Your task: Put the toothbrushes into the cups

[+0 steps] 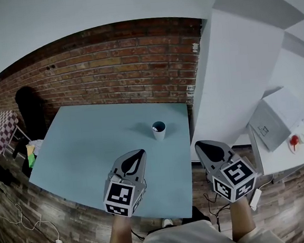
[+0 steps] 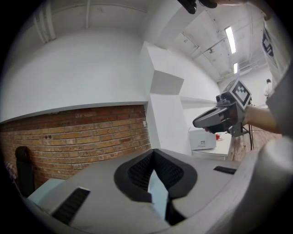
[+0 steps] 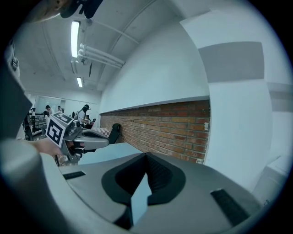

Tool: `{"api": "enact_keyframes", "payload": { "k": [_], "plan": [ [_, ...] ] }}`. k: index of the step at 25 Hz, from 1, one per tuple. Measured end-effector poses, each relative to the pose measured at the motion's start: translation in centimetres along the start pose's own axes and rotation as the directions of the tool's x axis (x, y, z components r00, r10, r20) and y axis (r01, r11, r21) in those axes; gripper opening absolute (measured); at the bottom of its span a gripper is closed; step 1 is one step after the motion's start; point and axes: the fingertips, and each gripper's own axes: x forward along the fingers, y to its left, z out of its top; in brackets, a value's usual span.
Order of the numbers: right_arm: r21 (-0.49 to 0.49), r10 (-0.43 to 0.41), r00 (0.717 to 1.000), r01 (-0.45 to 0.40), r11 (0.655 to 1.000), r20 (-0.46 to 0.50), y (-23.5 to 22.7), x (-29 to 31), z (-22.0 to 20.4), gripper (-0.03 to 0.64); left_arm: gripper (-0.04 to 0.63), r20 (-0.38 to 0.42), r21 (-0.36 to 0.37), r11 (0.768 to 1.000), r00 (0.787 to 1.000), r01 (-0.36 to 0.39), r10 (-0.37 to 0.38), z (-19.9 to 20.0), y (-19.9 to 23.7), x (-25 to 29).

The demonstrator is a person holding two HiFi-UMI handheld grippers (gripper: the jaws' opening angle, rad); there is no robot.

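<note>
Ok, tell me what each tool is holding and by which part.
Nothing. The left tool and the right tool are both shut and empty; the cup stands apart on the table.

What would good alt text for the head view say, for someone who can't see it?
Seen from above, a person holds the left gripper over a pale blue table and the right gripper just off its right edge, both with fingers closed and empty. A white cup stands on the table, before a brick wall.
</note>
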Motion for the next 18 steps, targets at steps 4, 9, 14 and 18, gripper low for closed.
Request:
{"api": "enact_keyframes", "payload": {
  "k": [4,9,14,18],
  "plan": [
    [0.005,0.000,1.000,0.000,1.000,-0.002,-0.1,0.2,-0.2,-0.005,0.008,-0.008,0.006,1.000,1.000,0.008,-0.007,-0.2,-0.1,0.2],
    [0.005,0.000,1.000,0.000,1.000,-0.011,-0.3,0.6,-0.7,-0.005,0.008,-0.016,0.003,1.000,1.000,0.006,-0.006,-0.6,0.0,0.3],
    [0.001,0.004,1.000,-0.004,1.000,-0.018,-0.4,1.1,-0.9,-0.005,0.008,-0.023,0.001,1.000,1.000,0.008,-0.008,-1.0,0.2,0.6],
    [0.004,0.003,1.000,-0.003,1.000,-0.024,-0.7,1.5,-1.2,-0.005,0.008,-0.031,0.002,1.000,0.999,0.015,-0.015,-1.3,0.2,1.1]
  ]
}}
